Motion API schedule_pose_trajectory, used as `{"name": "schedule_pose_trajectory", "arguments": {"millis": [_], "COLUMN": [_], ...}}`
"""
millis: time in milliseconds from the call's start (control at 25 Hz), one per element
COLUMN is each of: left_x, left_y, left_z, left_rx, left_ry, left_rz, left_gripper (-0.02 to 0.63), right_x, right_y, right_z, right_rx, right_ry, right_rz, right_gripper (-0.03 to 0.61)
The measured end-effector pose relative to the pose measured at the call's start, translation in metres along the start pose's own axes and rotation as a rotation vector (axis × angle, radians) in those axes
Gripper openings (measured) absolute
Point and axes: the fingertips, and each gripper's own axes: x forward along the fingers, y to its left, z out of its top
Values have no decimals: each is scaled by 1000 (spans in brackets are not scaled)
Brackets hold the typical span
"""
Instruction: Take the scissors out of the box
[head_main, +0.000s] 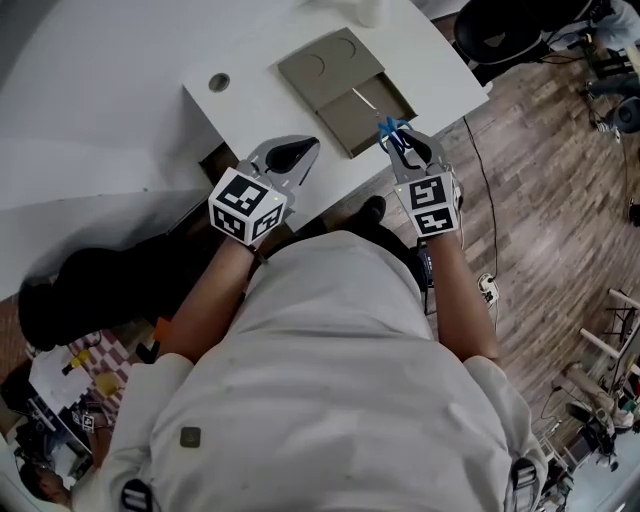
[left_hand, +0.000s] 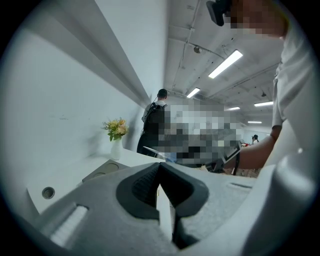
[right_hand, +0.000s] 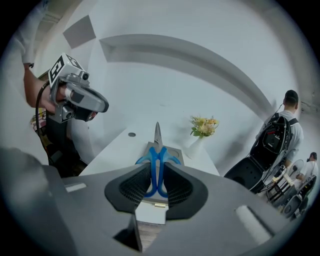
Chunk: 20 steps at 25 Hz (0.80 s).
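While the ribbed black pads (right_hand: 137, 187) of the right hand-held gripper (right_hand: 156, 168) press from both sides on the looped blue plastic handles, the scissors (right_hand: 158, 152) stand out of the box (head_main: 325, 65), held in the air over its near corner. Their short, pointed metal blades are closed and point away from the hand-held gripper, over the box.

The box is flat, rectangular and matt grey-brown, with two shallow round dents in its lid. Its tray is slid out toward the person and shows a pale strip inside. It lies on a smooth white worktop (head_main: 120, 80) that has a round metal-rimmed hole (head_main: 218, 82) near the edge. Beyond the box stands a slim white vase (right_hand: 196, 147) with a small bunch of yellow and peach flowers.

The left hand-held gripper (left_hand: 160, 167) hangs over the front edge of the worktop, beside the box and apart from it. Its jaw tips are together with nothing between them, and the curved grey shells meet around the dark grooved pads. Both carry a white cube with black square markers.
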Motion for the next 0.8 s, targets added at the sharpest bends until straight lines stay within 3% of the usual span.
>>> {"name": "schedule_pose_trajectory", "arguments": {"millis": [400,800], "left_x": [17,46], "left_y": [-28,-87], "left_z": [25,40], "left_rx": [18,29], "left_ry": [-19,-51], "left_rz": [34,144], "left_gripper": [5,5], "right_x": [-40,-96], "right_y": [-25,-62], "right_z": [0,-27], "right_rx": [49,47], "right_ry": [-106,-198], "right_rz": [-3,62], "right_gripper": [97,98]}}
